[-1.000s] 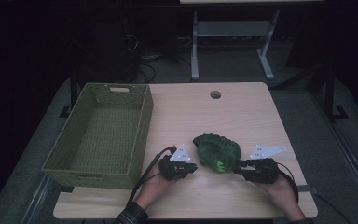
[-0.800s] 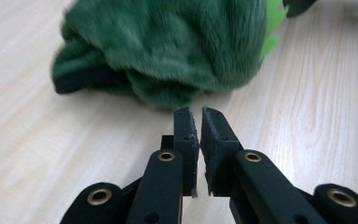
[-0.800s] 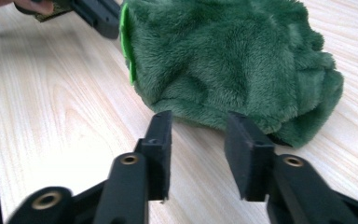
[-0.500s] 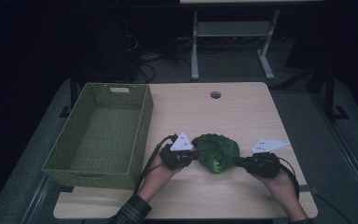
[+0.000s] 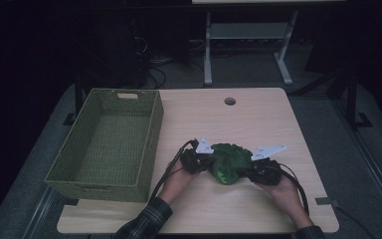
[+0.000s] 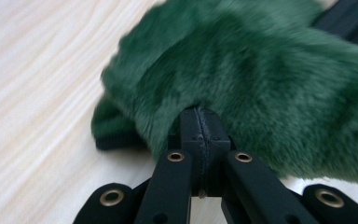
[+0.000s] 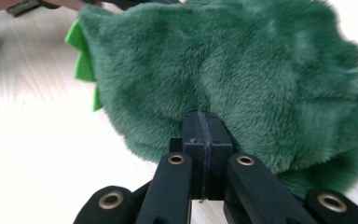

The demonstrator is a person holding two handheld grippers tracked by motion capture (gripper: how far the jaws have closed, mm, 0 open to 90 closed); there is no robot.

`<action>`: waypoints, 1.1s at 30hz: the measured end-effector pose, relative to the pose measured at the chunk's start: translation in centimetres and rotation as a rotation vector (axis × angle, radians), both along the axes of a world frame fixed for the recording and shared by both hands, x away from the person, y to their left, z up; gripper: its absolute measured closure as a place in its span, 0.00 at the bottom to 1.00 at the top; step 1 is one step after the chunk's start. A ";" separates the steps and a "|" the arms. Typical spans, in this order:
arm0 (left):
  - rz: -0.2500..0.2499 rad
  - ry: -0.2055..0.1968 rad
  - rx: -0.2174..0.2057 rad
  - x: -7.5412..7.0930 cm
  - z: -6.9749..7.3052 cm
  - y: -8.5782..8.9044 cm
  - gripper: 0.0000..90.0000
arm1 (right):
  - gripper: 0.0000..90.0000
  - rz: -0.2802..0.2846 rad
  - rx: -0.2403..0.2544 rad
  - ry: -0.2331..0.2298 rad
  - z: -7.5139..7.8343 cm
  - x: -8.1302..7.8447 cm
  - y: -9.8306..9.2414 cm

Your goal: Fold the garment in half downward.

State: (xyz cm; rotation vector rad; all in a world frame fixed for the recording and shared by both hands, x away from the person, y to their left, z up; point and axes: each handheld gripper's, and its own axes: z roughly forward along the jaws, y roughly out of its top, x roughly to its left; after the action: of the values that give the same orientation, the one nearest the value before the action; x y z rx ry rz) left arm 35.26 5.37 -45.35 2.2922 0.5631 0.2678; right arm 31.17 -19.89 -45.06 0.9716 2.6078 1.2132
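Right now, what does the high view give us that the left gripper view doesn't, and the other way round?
High view alone: the green woven basket at the table's left side, the cable hole, both forearms, and the right tongs at the toy's other side. Left gripper view alone: the left tongs seen close, jaws closed flat together with their tips buried in the fur; whether fur is pinched between them is hidden. Both: the green plush toy lying on the light wooden tabletop, with the left tongs against it.

Green plush toy (image 5: 227, 162), lying on table (image 5: 248, 119)
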 end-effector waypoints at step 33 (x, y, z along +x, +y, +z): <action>-0.049 0.063 -0.084 -3.1 1.5 2.6 1.00 | 1.00 -0.053 0.009 -0.069 2.6 -0.9 -3.3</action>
State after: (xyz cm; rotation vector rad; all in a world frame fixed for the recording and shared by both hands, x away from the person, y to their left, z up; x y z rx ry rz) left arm 32.16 7.93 -43.87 2.2359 0.5397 0.1459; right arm 30.29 -23.22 -42.42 0.9756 2.5097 1.2243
